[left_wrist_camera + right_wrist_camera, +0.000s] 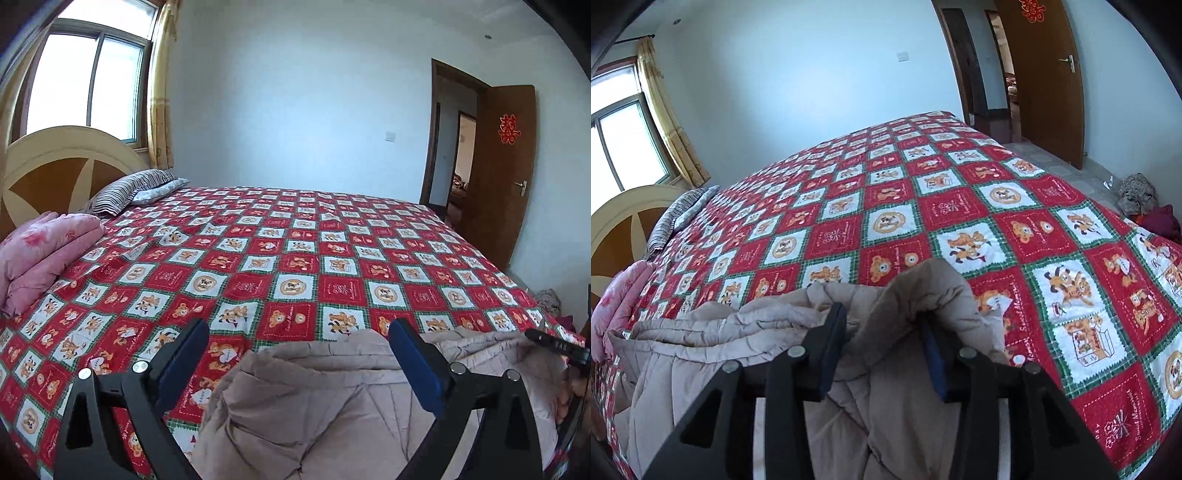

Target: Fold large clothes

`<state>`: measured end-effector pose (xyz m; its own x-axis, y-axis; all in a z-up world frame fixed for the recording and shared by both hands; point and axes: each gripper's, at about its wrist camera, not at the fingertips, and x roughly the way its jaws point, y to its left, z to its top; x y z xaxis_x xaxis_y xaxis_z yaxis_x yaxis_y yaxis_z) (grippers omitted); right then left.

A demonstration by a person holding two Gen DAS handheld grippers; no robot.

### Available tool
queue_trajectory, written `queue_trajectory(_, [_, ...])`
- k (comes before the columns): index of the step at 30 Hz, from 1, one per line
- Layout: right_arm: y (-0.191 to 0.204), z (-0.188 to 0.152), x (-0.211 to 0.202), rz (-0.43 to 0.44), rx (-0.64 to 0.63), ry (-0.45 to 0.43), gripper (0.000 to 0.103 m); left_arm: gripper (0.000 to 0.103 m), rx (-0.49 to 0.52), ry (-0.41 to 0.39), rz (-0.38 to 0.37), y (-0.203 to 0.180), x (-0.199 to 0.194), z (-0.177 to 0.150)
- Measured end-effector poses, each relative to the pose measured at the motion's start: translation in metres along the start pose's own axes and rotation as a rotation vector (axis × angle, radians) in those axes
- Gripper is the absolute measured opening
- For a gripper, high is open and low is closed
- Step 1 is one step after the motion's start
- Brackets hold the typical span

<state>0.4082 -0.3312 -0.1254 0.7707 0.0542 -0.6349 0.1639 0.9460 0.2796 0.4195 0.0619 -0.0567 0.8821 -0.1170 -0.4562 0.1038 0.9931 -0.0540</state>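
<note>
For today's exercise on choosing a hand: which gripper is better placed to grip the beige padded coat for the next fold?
Probably the right gripper: a fold of the beige padded coat already sits between its jaws. The left gripper gapes wide.

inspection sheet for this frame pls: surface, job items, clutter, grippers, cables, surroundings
Surface: bed covered by a red, white and green checked cartoon sheet, mostly bare.
Job's things: beige padded coat bunched at the near edge of the bed.
Clutter: folded pink quilt and striped pillow by the headboard; heap of clothes on the floor.
Grippers: left gripper open wide above the coat, nothing gripped; right gripper part open with a coat fold between its jaws, pads not visibly pressing.
Cables: nothing seen.
Surroundings: window with yellow curtain, open brown door, white walls.
</note>
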Motion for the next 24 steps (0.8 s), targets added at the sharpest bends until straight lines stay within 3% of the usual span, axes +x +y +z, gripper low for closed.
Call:
queue_trajectory(4, [0.002, 0.004, 0.010, -0.033, -0.005, -0.016, 0.047, 0.098, 0.087, 0.025, 0.009, -0.032, 0.011, -0.027])
queue_trajectory(6, [0.005, 0.007, 0.011, -0.048, -0.015, -0.028, 0.049, 0.098, 0.136, 0.036, 0.064, -0.048, 0.022, -0.035])
queue_trajectory(8, [0.009, 0.009, 0.001, -0.056, -0.009, -0.066, 0.059, 0.098, 0.177, 0.020, 0.160, -0.059, 0.033, -0.040])
queue_trajectory(10, [0.016, 0.009, -0.020, -0.064, -0.015, -0.139, 0.084, 0.098, 0.210, 0.024, 0.254, -0.066, 0.050, -0.046])
queue_trajectory(12, [0.029, 0.005, -0.047, -0.057, -0.051, -0.220, 0.091, 0.098, 0.204, 0.045, 0.315, -0.065, 0.067, -0.049])
queue_trajectory(17, [0.070, -0.044, -0.078, 0.072, -0.155, -0.224, 0.093, 0.098, 0.140, 0.067, 0.358, -0.055, 0.089, -0.050])
queue_trajectory(21, [0.102, -0.068, -0.041, 0.017, -0.358, -0.179, 0.093, 0.098, 0.118, 0.110, 0.359, -0.051, 0.107, -0.047])
queue_trajectory(24, [0.091, -0.058, -0.004, -0.007, -0.303, -0.080, 0.093, 0.098, 0.109, 0.129, 0.352, -0.049, 0.116, -0.048])
